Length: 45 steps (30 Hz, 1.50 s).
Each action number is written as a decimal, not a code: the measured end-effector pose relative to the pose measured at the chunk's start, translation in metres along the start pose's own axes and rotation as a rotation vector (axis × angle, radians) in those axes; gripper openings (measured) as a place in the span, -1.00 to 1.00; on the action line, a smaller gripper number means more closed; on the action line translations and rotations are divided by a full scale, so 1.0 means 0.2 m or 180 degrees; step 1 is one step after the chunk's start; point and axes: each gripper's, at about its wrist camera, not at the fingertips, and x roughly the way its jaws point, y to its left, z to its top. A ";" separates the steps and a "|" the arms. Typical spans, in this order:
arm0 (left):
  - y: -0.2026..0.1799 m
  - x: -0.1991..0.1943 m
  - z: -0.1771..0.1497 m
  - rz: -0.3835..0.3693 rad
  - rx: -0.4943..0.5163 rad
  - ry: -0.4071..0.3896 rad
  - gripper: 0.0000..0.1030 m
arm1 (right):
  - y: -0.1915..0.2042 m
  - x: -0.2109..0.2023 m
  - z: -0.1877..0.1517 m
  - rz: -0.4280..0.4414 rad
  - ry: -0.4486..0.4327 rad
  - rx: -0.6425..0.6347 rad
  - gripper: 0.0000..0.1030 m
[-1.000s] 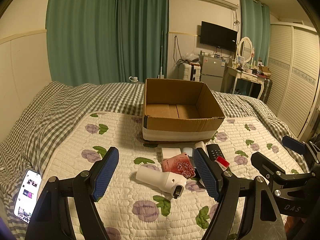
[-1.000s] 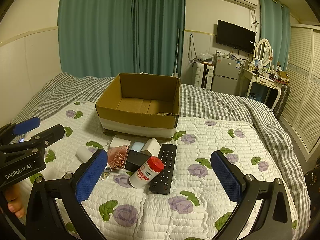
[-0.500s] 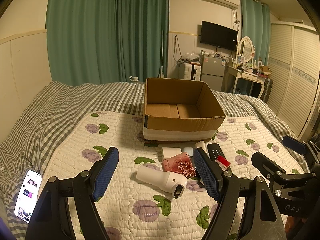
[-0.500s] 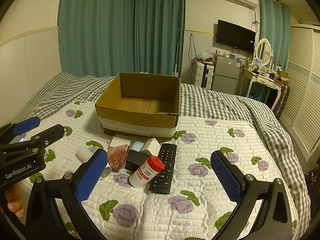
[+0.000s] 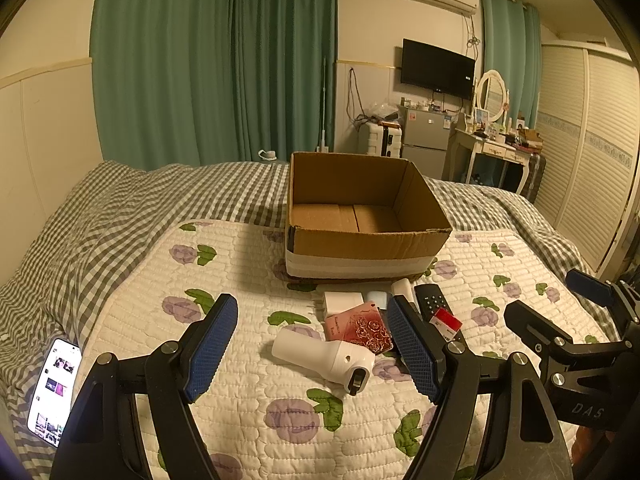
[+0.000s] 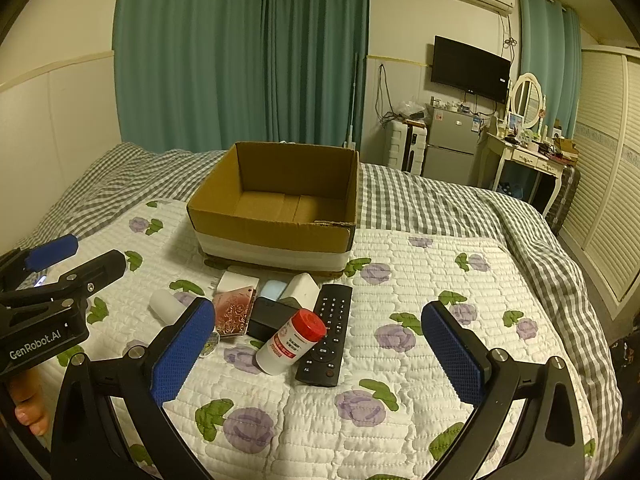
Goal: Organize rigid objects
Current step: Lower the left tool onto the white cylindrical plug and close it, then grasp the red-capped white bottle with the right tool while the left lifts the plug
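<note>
An open, empty cardboard box (image 5: 362,240) (image 6: 272,236) stands on the quilted bed. In front of it lies a pile: a white handheld device (image 5: 324,356), a pink rose-patterned case (image 5: 358,326) (image 6: 233,310), a white charger (image 5: 340,302) (image 6: 237,282), a black remote (image 6: 328,334) (image 5: 434,300), a white bottle with a red cap (image 6: 291,342), a black box (image 6: 269,318) and a white block (image 6: 303,288). My left gripper (image 5: 312,346) is open and empty just before the white device. My right gripper (image 6: 318,354) is open and empty near the bottle and remote.
A lit phone (image 5: 54,390) lies on the checked blanket at the left. The flowered quilt (image 6: 400,400) spreads to the right of the pile. A fridge (image 6: 448,146), a dressing table (image 6: 528,156) and a wardrobe (image 6: 608,184) stand beyond the bed.
</note>
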 end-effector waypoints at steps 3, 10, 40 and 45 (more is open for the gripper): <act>0.00 0.02 -0.02 -0.0006 0.0023 0.0035 0.55 | -0.02 0.02 0.00 -0.0011 0.0030 0.0018 1.00; -0.02 0.22 -0.17 -0.0009 0.0176 0.0348 0.55 | -0.06 0.10 -0.04 -0.0060 0.0158 0.0085 1.00; 0.01 0.45 -0.22 -0.0139 0.0328 0.0644 0.10 | 0.00 0.36 -0.17 0.0001 0.0539 0.0007 1.00; 0.03 0.35 -0.18 -0.0155 0.0343 0.0530 0.10 | 0.05 0.46 -0.16 0.0165 0.0643 -0.0052 0.92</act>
